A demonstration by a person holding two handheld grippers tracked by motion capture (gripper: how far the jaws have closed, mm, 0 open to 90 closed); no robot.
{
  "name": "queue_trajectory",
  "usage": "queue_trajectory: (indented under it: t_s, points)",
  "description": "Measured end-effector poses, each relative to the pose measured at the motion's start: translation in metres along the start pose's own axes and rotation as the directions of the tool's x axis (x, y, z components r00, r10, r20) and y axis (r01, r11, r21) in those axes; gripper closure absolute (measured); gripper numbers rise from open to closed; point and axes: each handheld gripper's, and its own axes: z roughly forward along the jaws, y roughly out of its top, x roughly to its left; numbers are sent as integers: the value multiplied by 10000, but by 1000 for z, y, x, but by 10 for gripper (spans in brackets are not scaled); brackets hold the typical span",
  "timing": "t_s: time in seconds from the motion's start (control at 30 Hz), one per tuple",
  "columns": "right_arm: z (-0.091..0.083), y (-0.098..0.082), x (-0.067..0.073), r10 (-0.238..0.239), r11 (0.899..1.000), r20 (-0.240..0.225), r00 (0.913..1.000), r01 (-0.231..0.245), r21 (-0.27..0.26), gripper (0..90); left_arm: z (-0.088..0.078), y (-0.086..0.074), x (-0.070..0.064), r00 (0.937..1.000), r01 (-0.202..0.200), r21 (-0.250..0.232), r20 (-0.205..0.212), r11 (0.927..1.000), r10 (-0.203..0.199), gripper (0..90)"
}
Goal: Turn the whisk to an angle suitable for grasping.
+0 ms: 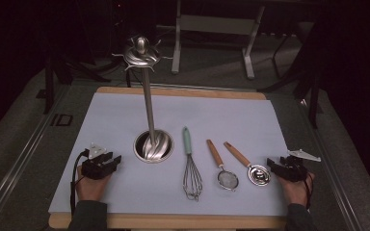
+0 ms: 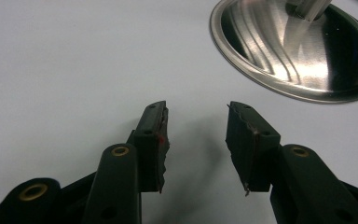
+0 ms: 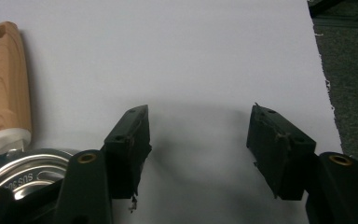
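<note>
The left gripper [image 1: 107, 162] rests on the white sheet [image 1: 101, 120] near the desk's front left corner, held by a hand [image 1: 90, 185] that comes in over the front edge. Its jaws stand apart with nothing between them — in the left gripper view [image 2: 196, 140] bare sheet shows in the gap.

Just right of it sits the round steel base [image 1: 153, 146] of a utensil stand, whose pole [image 1: 148, 103] rises to a hooked top [image 1: 142, 53] over the back edge.

Next along the front half of the sheet lie a whisk [image 1: 191, 168] with a pale green handle, a small strainer [image 1: 224, 171] and a steel measuring scoop [image 1: 250, 166], both with wooden handles angled toward the back left.

The right gripper [image 1: 280, 166] lies at the sheet's right edge, just beside the scoop's bowl. Its jaws gape empty — the right gripper view [image 3: 200, 135] shows the scoop [image 3: 9, 121] to one side of them, not between them.
</note>
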Motion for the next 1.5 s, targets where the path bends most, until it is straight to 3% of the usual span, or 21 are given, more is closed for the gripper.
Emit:
queue_trajectory:
  t_s: [0.17, 0.37, 0.47, 0.57, 0.63, 0.8, 0.93, 1.13, 1.27, 1.37, 1.5]
  points:
    - [1, 0, 2, -227, 9997, 105, 9997, 226, 72, 401, 0, 0, 0, 10000, -8, -21, -2, 10000, 8, 585]
    - [0, 0, 7, -429, 9991, 658, 9969, 425, 72, 510, 0, 0, -1, 10000, -42, -42, -44, 10000, 41, 580]
    - [-5, 5, 14, -563, 9983, 631, 9964, 569, -90, 528, 0, 0, -1, 9999, -78, -16, -85, 10000, 78, 579]
    - [-11, 14, 24, -805, 9965, 389, 9960, 813, -195, 545, 0, 0, -2, 9998, -118, -17, -129, 9999, 117, 572]
    - [-13, 20, 31, -916, 9958, -26, 9958, 916, -45, 545, 0, 0, -2, 9998, -142, -16, -157, 9999, 141, 571]
    - [-14, 36, 55, -1440, 9890, -858, 9859, 1463, 215, 540, 0, 0, -2, 9998, -139, -18, -159, 9999, 139, 570]
    - [-12, 51, 80, -1881, 9809, -1642, 9683, 1936, 182, 621, 0, 0, -3, 9996, -206, -3, -170, 9998, 206, 568]
    - [0, 70, 126, -2587, 9606, -2657, 9287, 2764, 306, 639, 0, 0, -3, 9996, -199, 5, -181, 9998, 199, 567]
    - [12, 84, 158, -2986, 9414, -3297, 8956, 3332, 526, 631, 0, 0, -3, 9995, -261, 6, -202, 9997, 261, 567]
    - [20, 93, 178, -3040, 9346, -3520, 8853, 3488, 701, 633, 0, 0, -3, 9996, -239, -3, -175, 9997, 239, 567]
    - [33, 101, 202, -3197, 9179, -3716, 8716, 3822, 1068, 618, 0, 0, -3, 9996, -234, -2, -167, 9997, 234, 566]
